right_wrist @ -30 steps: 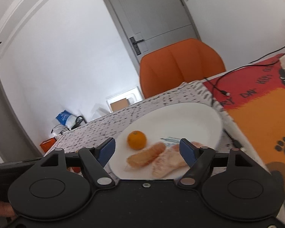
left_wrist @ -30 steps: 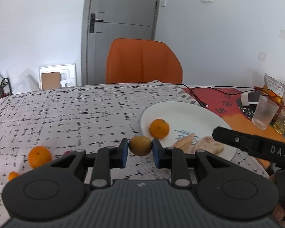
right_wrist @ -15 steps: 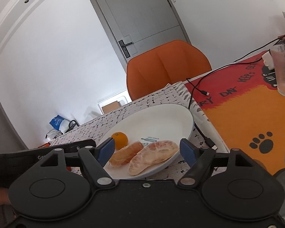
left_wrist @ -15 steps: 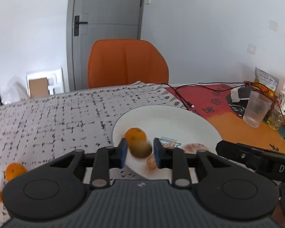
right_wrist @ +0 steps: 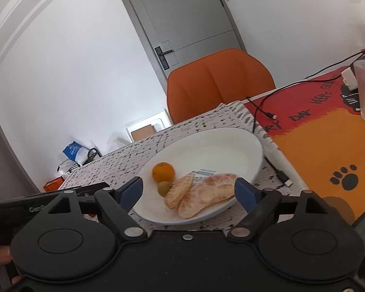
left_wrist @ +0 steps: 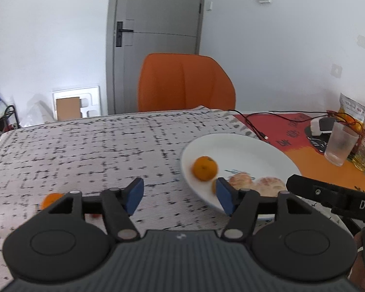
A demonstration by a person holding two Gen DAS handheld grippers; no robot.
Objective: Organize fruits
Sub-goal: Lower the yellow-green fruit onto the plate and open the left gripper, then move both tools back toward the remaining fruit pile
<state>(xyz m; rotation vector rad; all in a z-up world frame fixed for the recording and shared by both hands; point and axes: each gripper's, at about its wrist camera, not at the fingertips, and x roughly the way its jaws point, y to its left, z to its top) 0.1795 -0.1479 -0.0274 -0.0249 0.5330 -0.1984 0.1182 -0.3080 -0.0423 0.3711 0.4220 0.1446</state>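
A white plate [left_wrist: 250, 146] [right_wrist: 221, 143] lies on the patterned tablecloth. On it are a tangerine [left_wrist: 205, 168] [right_wrist: 163, 171], a brown kiwi [right_wrist: 164, 188] beside it, and two peeled pomelo pieces [right_wrist: 204, 194] [left_wrist: 255, 182]. My left gripper [left_wrist: 180, 198] is open and empty, just left of the plate's near rim. My right gripper [right_wrist: 188, 191] is open and empty, at the plate's near edge. Another tangerine [left_wrist: 51, 199] lies on the cloth at the left, partly hidden behind the left gripper.
An orange chair [left_wrist: 185, 82] stands at the table's far side. A black cable [left_wrist: 255, 124] runs past the plate. A glass [left_wrist: 339, 144], a charger and bottles stand on the orange mat at the right.
My left gripper carried the kiwi over the plate, opened and let it go, then drew back to the left. The kiwi now lies beside the tangerine. The right gripper stayed open.
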